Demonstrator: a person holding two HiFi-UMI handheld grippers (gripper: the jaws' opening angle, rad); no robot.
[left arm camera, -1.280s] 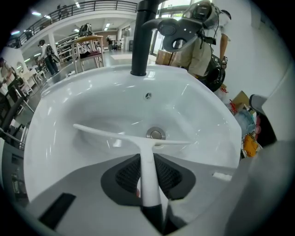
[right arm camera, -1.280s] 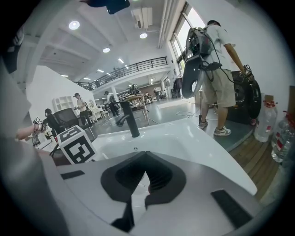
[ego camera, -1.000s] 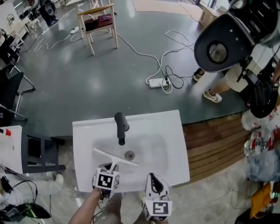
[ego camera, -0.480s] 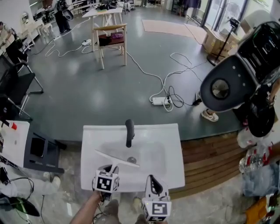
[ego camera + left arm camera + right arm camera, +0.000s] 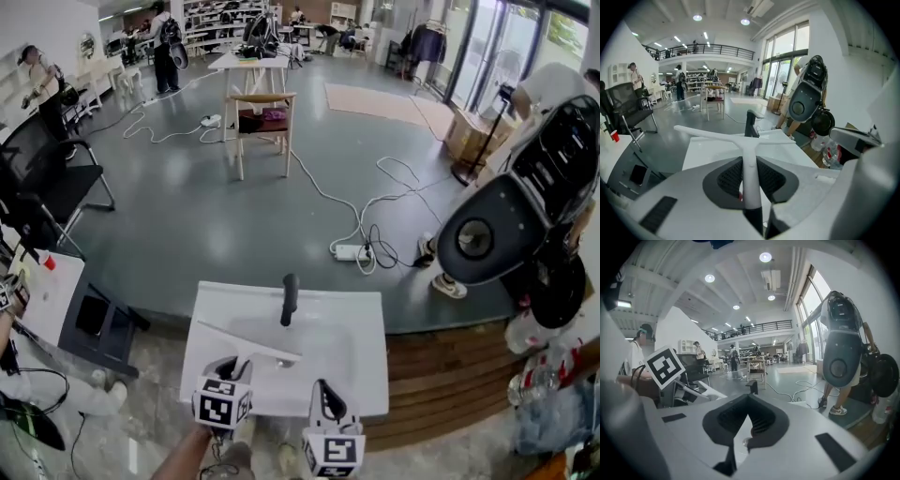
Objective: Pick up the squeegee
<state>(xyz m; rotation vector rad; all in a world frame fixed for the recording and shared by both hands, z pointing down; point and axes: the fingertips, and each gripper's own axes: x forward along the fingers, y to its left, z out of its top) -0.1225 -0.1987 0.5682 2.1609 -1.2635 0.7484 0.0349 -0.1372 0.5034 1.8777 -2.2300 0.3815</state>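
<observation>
The left tongs (image 5: 232,367) are clamped on the white handle of the squeegee (image 5: 248,342) – in the left gripper view the dark ribbed pads (image 5: 730,177) press against the stem from both sides, and the long blade runs crosswise just beyond the tips. From the head view the blade sits over the near-left part of the white sink (image 5: 366,375), slanting from upper left to lower right, on the near side of the black faucet (image 5: 290,298). Whether the blade touches the basin cannot be told from above; in the left gripper view it looks clear of the sink surface.

The right tongs (image 5: 325,389) hang beside the left ones over the sink's near edge. In the right gripper view their tips meet at a point with nothing between them – closed and empty; only the white basin shows through the gap behind the tips.

Beyond the sink lies a grey floor with a power strip (image 5: 352,251), trailing cables and a wooden chair (image 5: 262,117)
</observation>
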